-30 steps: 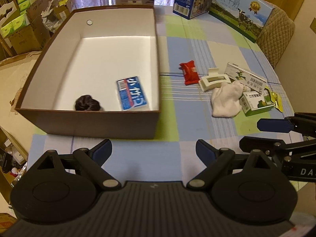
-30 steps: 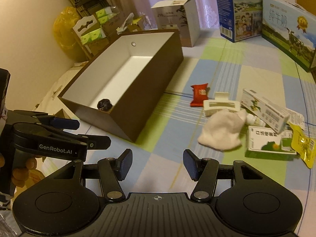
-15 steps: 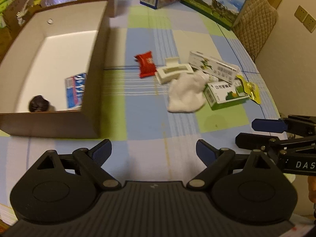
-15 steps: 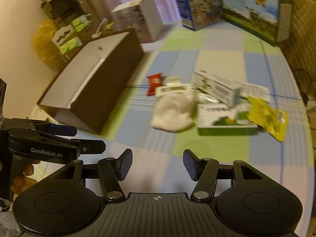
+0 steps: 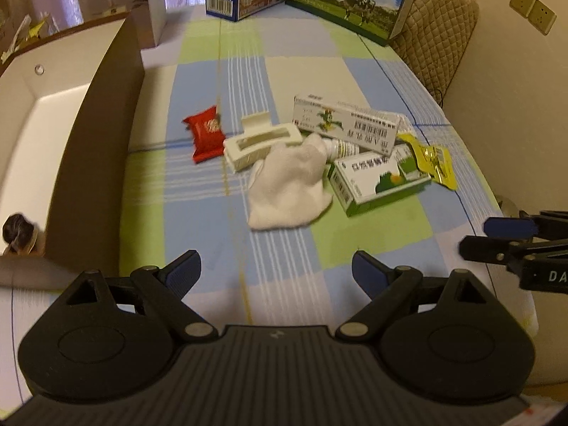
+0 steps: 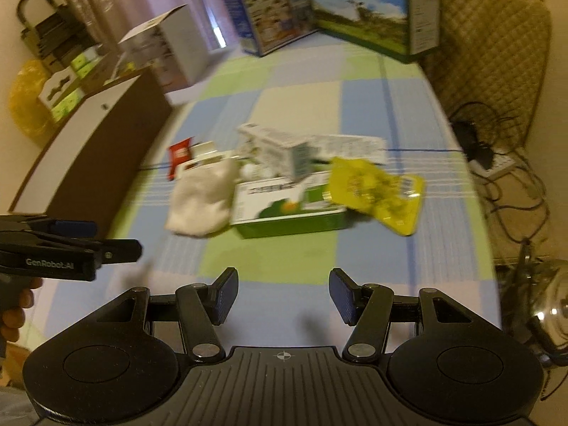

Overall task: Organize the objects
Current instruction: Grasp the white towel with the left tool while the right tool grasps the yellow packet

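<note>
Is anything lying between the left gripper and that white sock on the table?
Nothing visible. Only bare tablecloth lies between the open left gripper and the sock. The hair clip and green box flank it, both touching it.

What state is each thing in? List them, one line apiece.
Left gripper: open, empty.
Right gripper: open, empty.
Brown box: open-topped, dark scrunchie inside.
White sock: crumpled, on table.
Hair clip: lying flat.
Green carton: lying flat.
Red packet: sealed, flat.
</note>
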Demonstrator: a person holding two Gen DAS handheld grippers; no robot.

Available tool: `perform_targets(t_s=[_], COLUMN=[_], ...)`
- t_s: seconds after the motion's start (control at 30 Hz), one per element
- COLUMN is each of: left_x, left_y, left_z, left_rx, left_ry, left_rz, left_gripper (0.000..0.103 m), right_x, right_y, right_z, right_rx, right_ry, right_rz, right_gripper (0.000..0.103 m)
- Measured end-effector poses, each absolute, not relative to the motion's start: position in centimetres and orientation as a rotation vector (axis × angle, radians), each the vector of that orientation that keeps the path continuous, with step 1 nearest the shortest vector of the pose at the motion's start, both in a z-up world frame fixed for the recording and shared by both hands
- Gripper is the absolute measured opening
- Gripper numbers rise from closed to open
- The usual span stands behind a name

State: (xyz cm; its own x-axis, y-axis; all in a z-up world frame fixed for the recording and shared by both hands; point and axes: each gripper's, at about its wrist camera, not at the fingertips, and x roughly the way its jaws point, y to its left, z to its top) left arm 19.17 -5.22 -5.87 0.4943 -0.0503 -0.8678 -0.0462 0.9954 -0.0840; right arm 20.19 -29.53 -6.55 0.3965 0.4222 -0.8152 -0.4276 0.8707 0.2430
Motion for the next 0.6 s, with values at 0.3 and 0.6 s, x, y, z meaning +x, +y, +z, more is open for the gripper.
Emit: perform_targets(t_s=[0.3, 0.6], left_x=[22.8, 27.1], left_y=[-7.0, -7.2], left_z=[-8.4, -11.2], left_rx=[-0.036, -0.039], left_ry=[0.985, 0.992], left_rz=[0.009, 0.044], left_gripper=[0.090, 0.090], right_x=[22.0, 23.1], right_y=[-33.2, -35.8], right_z=[-7.9, -8.7], right_rx=[0.010, 0.004], right_ry=[1.029, 1.024], right_rz=[0.444, 0.399], right_gripper=[0.054, 0.054])
